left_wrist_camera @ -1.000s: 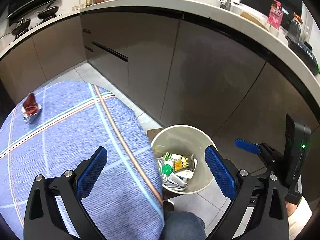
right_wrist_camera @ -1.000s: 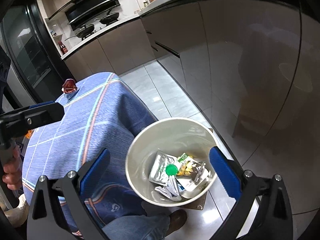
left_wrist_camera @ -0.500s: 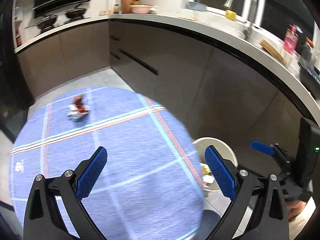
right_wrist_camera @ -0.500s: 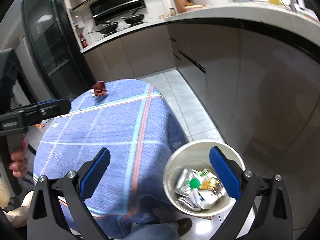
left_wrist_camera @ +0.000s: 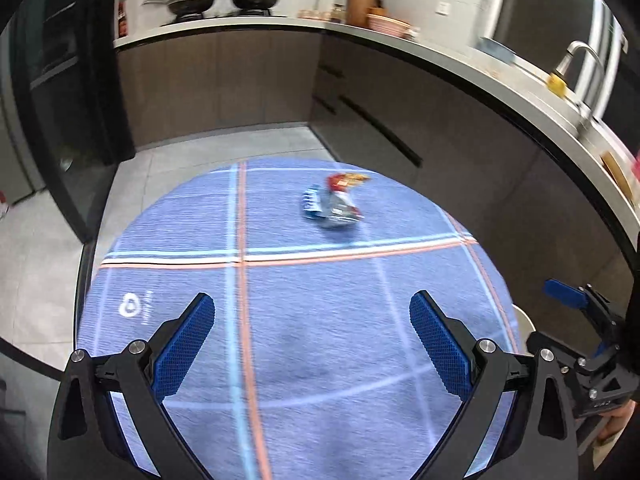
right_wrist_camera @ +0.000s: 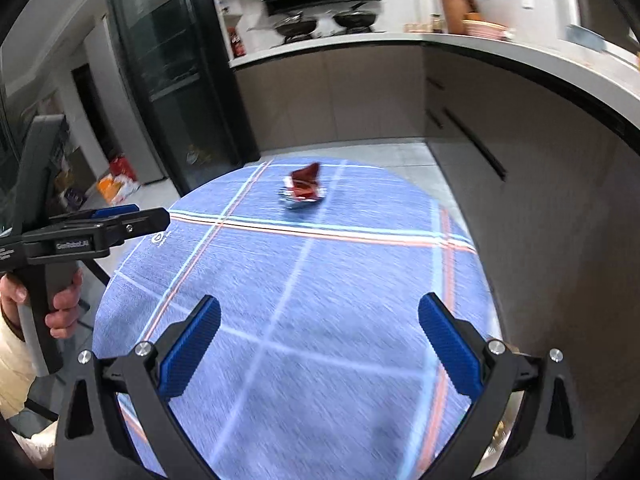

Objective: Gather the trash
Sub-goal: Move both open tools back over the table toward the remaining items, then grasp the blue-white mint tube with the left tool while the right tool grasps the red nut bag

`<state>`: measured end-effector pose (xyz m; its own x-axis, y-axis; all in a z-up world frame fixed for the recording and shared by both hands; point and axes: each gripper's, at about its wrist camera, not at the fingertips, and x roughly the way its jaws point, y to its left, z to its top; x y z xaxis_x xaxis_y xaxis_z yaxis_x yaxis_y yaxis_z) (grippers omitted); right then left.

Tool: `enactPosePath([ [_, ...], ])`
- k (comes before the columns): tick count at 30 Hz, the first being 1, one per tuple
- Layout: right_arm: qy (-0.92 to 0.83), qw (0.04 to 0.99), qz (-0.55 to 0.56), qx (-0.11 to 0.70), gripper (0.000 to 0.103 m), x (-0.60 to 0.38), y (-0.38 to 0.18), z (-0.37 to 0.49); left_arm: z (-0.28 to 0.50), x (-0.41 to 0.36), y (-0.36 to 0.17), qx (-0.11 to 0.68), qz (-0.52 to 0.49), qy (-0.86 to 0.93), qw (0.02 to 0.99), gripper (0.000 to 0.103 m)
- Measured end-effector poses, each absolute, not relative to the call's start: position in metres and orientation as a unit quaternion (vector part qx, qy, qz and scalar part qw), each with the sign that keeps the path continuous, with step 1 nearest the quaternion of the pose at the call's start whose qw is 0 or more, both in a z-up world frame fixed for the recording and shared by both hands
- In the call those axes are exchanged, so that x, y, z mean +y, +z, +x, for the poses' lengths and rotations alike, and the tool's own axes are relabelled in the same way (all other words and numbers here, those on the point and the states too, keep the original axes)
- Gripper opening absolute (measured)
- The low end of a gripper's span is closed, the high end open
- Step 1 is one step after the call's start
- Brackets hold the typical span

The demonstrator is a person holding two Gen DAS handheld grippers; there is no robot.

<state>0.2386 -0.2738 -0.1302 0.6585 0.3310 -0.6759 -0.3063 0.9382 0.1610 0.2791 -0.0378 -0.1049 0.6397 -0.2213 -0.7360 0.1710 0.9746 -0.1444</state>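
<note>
Apparently one wrapper (left_wrist_camera: pixel 334 202) is left, lying on the blue counter (left_wrist_camera: pixel 320 340) toward twelve o'clock, well apart from the left claw (left_wrist_camera: pixel 312 344) and right claw (right_wrist_camera: pixel 320 344), both spread wide and empty.

Woven cloth tablecloth (left_wrist_camera: pixel 320 320), shiny foil wrapper (left_wrist_camera: pixel 334 204)

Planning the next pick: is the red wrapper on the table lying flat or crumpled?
Crumpled. The red wrapper bunches up off the blue tablecloth with a raised, folded peak; in the left wrist view it looks creased too, though blurred.
</note>
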Motion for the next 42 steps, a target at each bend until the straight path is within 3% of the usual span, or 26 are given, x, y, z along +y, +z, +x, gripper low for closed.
enactPosePath([
  [3, 0.188, 0.905, -0.001, 0.381, 0.084, -0.244, -0.132, 0.266, 0.291, -0.019, -0.109, 0.412, -0.035, -0.103, 0.905, 0.094],
  [7, 0.200, 0.900, -0.012, 0.388, 0.075, -0.212, -0.138, 0.304, 0.306, -0.002, -0.115, 0.410, -0.036, -0.107, 0.905, 0.092],
  [12, 0.213, 0.897, -0.026, 0.386, 0.063, -0.184, -0.149, 0.350, 0.330, 0.012, -0.125, 0.412, -0.036, -0.116, 0.903, 0.083],
  [26, 0.197, 0.894, -0.037, 0.400, 0.042, -0.164, -0.183, 0.419, 0.384, 0.017, -0.157, 0.438, -0.051, -0.143, 0.886, 0.072],
  [28, 0.193, 0.894, -0.037, 0.403, 0.035, -0.166, -0.188, 0.423, 0.390, 0.012, -0.160, 0.440, -0.050, -0.148, 0.884, 0.071],
  [30, 0.187, 0.893, -0.036, 0.409, 0.020, -0.169, -0.194, 0.428, 0.397, 0.008, -0.164, 0.444, -0.051, -0.153, 0.881, 0.071],
  [32, 0.186, 0.892, -0.032, 0.411, 0.015, -0.172, -0.198, 0.430, 0.401, 0.003, -0.166, 0.446, -0.052, -0.155, 0.880, 0.071],
  [39, 0.184, 0.895, -0.028, 0.405, 0.014, -0.189, -0.199, 0.422, 0.424, -0.024, -0.170, 0.447, -0.057, -0.178, 0.875, 0.071],
  [42, 0.183, 0.897, -0.020, 0.403, 0.014, -0.200, -0.198, 0.416, 0.438, -0.039, -0.175, 0.454, -0.063, -0.193, 0.868, 0.064],
])
